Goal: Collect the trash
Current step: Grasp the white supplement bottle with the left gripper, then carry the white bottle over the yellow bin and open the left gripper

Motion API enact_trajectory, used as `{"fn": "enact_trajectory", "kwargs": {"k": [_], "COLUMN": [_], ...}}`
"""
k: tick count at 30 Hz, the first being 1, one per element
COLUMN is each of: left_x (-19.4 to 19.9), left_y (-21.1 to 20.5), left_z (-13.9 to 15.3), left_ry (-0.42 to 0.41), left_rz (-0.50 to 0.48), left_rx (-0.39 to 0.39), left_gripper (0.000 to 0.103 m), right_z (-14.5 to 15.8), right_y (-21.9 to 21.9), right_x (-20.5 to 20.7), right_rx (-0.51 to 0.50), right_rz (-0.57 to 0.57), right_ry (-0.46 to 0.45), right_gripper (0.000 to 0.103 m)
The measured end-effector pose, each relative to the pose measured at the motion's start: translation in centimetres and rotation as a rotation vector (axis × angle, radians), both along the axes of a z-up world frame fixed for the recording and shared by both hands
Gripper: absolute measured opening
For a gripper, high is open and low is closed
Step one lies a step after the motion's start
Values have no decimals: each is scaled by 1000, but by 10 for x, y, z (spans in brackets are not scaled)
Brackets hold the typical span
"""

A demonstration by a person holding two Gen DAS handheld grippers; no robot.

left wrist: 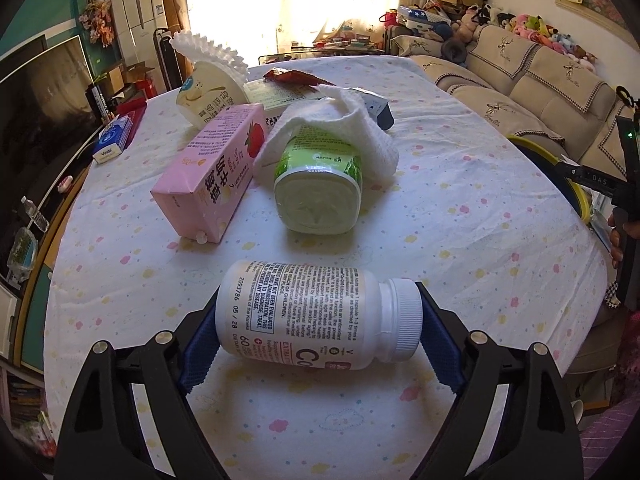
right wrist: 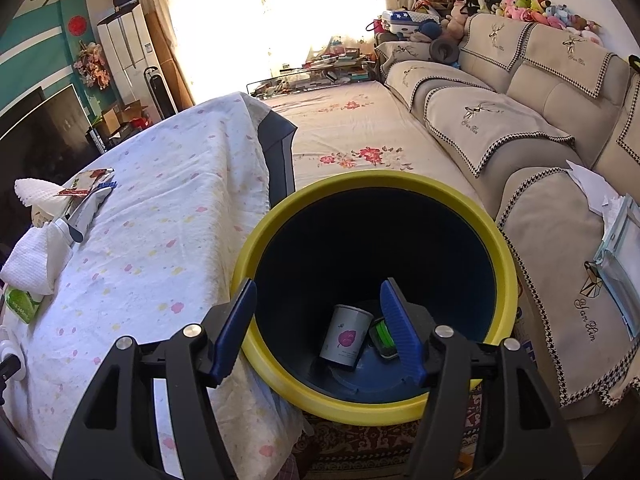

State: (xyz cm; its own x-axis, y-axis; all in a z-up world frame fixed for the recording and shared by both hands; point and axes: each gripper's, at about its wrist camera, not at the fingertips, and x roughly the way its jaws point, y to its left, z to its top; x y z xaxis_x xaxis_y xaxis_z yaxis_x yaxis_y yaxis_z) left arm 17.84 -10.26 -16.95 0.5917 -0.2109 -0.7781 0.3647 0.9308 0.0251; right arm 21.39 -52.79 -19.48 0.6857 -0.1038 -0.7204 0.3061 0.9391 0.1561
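A white pill bottle (left wrist: 304, 316) lies on its side on the table's cloth (left wrist: 460, 216), and my left gripper (left wrist: 318, 322) is shut on it, one pad at its base and one at its cap. Behind it lie a green-labelled yoghurt tub (left wrist: 318, 192) under a white cloth (left wrist: 352, 128), a pink carton (left wrist: 212, 172), a white cup (left wrist: 208, 92) and a red wrapper (left wrist: 292, 78). My right gripper (right wrist: 320, 320) is open and empty over the yellow-rimmed dark bin (right wrist: 372, 188). Inside the bin lie a white cup (right wrist: 346, 336) and a green item (right wrist: 382, 338).
The bin stands between the table edge (right wrist: 240, 184) and a beige sofa (right wrist: 540, 152). A tissue box (left wrist: 114, 138) sits at the table's far left. A TV (left wrist: 44, 92) is on the left. The right gripper's handle (left wrist: 624, 200) shows at the right edge of the left wrist view.
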Motion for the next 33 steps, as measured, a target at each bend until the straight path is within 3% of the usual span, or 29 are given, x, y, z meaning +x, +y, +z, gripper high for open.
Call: {"fn": "enact_trajectory", "kwargs": {"k": [6, 12, 25, 33], "left_x": [-10, -8, 23, 56], "left_y": [-16, -57, -237, -333], "left_z": [22, 47, 60, 36], "left_ry": [-28, -56, -59, 0], "left_rz": [-57, -168, -495, -575], "left_rx": [-39, -77, -83, -33], "left_gripper": [85, 85, 85, 85], "right_z": [6, 11, 34, 27], "right_y": [-4, -16, -70, -102], "right_x": [-8, -27, -79, -100], "right_rx": [2, -4, -54, -39], "right_rz": [-12, -45, -203, -278], "right_ry": [-17, -35, -100, -93], "right_gripper": [61, 61, 63, 64]}}
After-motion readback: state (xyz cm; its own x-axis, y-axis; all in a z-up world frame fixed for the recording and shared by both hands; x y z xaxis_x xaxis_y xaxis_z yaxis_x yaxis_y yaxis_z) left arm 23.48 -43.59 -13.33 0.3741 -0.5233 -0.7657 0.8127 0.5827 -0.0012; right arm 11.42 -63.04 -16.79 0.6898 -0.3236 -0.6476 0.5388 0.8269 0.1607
